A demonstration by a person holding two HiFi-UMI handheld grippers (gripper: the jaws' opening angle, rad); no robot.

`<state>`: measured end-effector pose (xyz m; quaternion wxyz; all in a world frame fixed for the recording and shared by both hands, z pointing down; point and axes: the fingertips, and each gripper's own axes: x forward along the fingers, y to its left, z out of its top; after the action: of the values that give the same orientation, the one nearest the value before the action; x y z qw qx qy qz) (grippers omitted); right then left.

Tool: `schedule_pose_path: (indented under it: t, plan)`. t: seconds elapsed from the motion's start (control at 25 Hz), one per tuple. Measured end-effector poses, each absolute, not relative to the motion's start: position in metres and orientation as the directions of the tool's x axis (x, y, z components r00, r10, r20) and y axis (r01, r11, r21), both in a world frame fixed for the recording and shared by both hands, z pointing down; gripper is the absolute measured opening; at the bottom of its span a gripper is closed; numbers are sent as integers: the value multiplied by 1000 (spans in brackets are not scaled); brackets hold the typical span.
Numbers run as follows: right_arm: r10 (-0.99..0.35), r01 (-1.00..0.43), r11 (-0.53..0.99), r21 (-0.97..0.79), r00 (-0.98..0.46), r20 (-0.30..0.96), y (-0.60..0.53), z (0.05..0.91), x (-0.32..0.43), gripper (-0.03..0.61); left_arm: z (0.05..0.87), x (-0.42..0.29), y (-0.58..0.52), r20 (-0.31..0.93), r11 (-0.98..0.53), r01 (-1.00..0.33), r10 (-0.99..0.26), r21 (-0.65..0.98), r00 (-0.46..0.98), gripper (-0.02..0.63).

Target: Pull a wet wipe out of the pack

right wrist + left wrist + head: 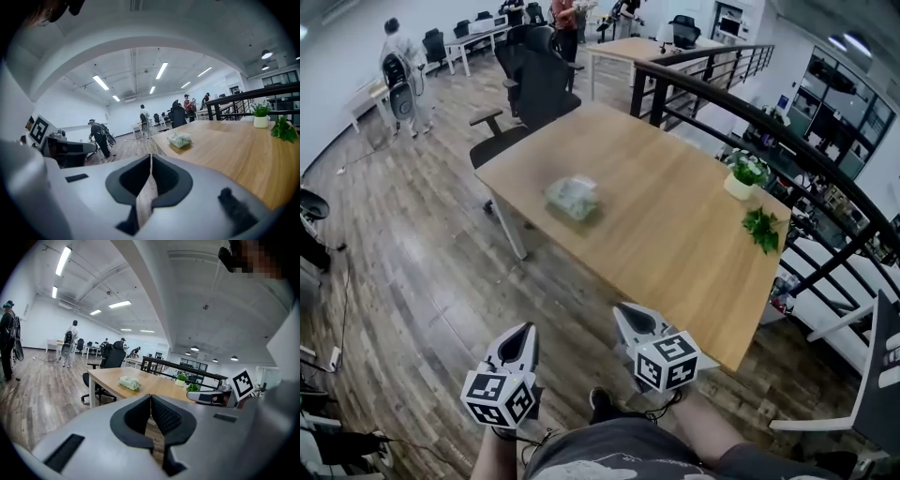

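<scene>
Wet wipe pack [573, 198] flat on the table [675, 253], long axis seemingly along the table's long edge, my left gripper [527, 330] and right gripper [622, 310] both closed, empty

— Where do we find the wet wipe pack [573, 198]?
— On the table [675, 262], toward its left edge, well ahead of us. The potted plant [746, 174] stands at the right edge, the railing [675, 75] behind it, an office chair [534, 89] at the far end.
</scene>
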<state>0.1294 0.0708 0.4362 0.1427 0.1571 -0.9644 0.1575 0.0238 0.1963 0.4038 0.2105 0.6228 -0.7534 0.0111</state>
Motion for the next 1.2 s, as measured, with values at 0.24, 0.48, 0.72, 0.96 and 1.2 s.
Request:
schedule_pose_path:
  t: [0.24, 0.48, 0.72, 0.96, 1.2]
  plan:
    - [-233, -326, 904, -276, -919, 319, 32, 435, 111, 26, 403, 6, 166, 344, 255, -938, -924, 236, -165, 15]
    - [-213, -314, 907, -282, -916, 339, 1, 448, 96, 26, 409, -9, 134, 350, 270, -932, -920, 243, -175, 15]
    - [-201, -309, 903, -298, -918, 342, -14, 456, 82, 26, 415, -23, 115, 352, 280, -926, -918, 254, -182, 15]
    - [-190, -301, 903, -307, -920, 343, -25, 451, 73, 26, 407, -33, 95, 356, 271, -928, -919, 257, -170, 15]
    - [-212, -322, 884, -340, -923, 322, -47, 454, 67, 26, 405, -47, 64, 349, 235, -941, -926, 244, -141, 15]
